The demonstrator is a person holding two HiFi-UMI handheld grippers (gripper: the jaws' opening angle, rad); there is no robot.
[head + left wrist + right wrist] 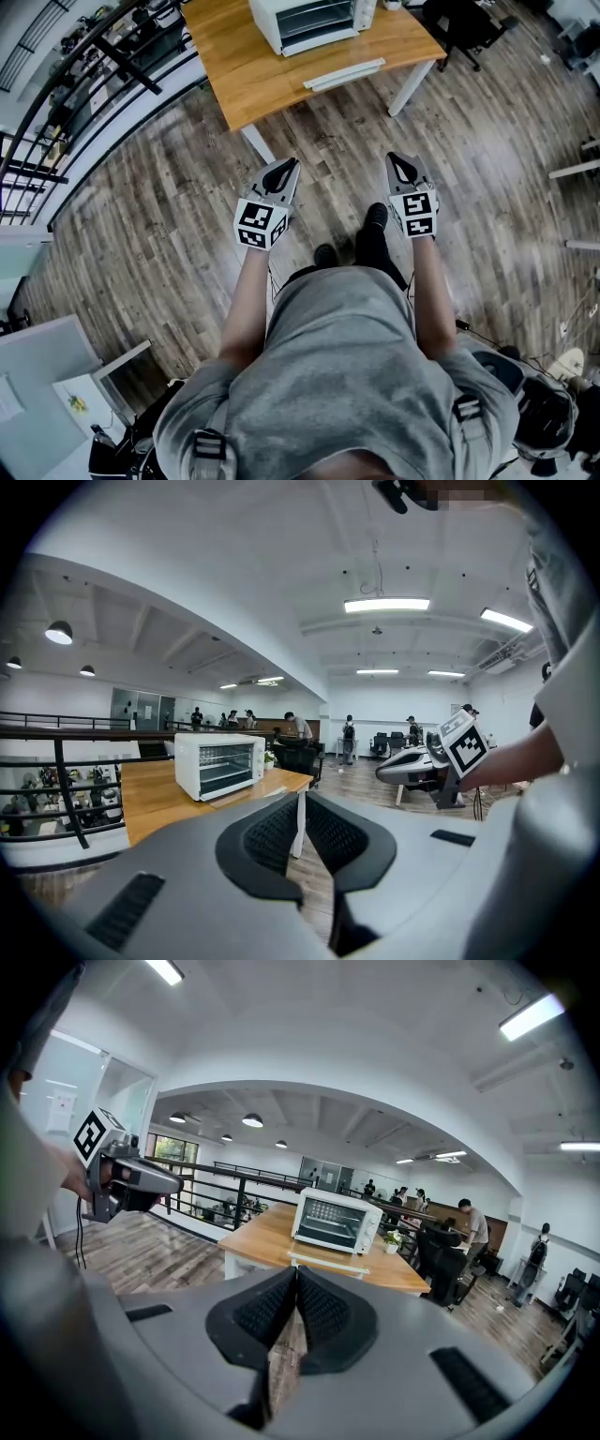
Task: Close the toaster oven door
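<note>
A white toaster oven (309,19) stands on a wooden table (244,66) at the top of the head view. Its door (344,74) hangs open and lies flat toward the table's front edge. Both grippers hover over the wood floor, well short of the table. My left gripper (281,173) is shut with nothing in it, and my right gripper (401,169) is shut and empty too. The left gripper view has the oven (218,765) beyond its closed jaws (300,822). The right gripper view has the oven (337,1222) and its lowered door (328,1260) past its closed jaws (296,1307).
A black railing (84,84) runs along the floor's edge to the left of the table. A black office chair (441,1260) and a small potted plant (392,1241) sit at the table's right end. Several people stand far off in the room. My feet (370,230) are below the grippers.
</note>
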